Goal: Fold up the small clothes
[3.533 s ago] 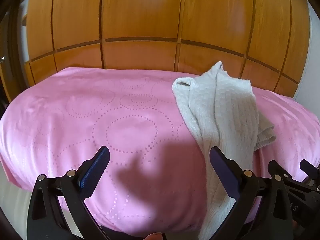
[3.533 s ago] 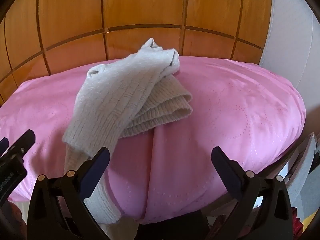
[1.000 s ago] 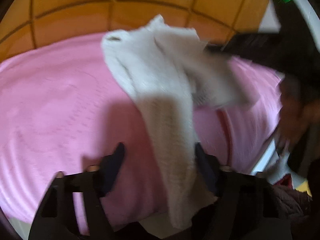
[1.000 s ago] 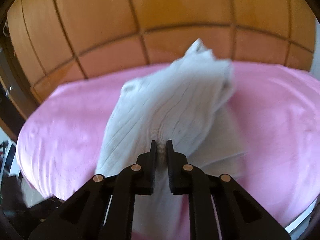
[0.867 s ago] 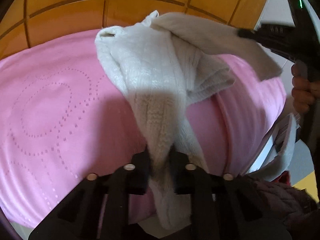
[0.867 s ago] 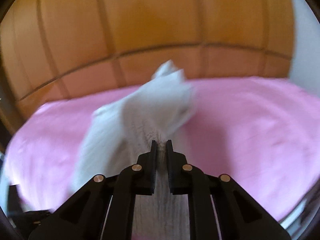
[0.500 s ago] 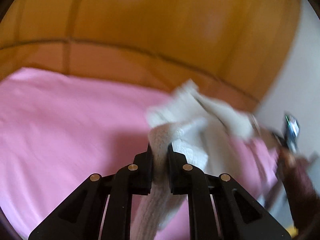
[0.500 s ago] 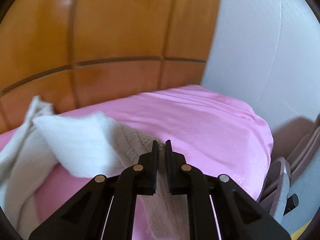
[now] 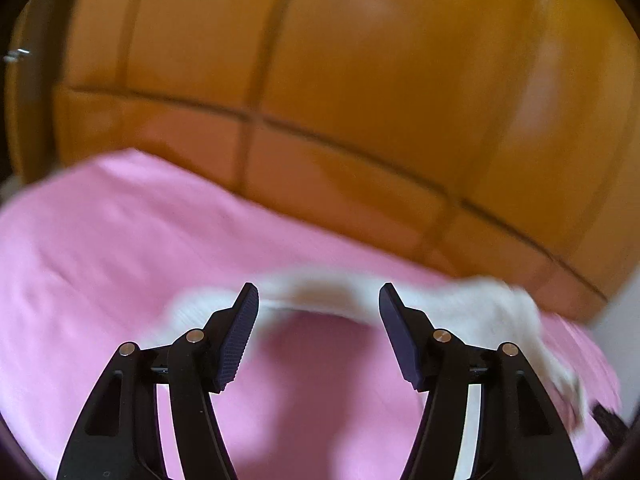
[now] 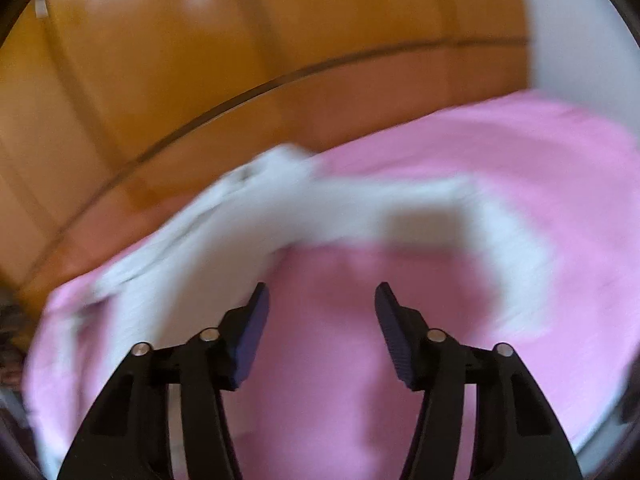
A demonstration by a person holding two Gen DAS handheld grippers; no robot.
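Observation:
A cream knitted garment [image 9: 472, 300] lies stretched out in a long band across the pink cover [image 9: 100, 260], blurred by motion. In the left wrist view it runs from behind my left gripper [image 9: 318, 312] to the right edge. My left gripper is open and empty just in front of the band. In the right wrist view the garment [image 10: 224, 236] arcs from the lower left over to the right. My right gripper [image 10: 322, 304] is open and empty, over bare pink cover inside the arc.
Orange wooden panels [image 9: 360, 80] rise right behind the pink surface. A white wall [image 10: 580, 40] stands at the right. The cover's right edge [image 9: 600, 368] drops off near the garment's end.
Both grippers were shut on the garment half a second ago and have now opened and let it go. The garment has gone from a bunched heap to a spread-out band.

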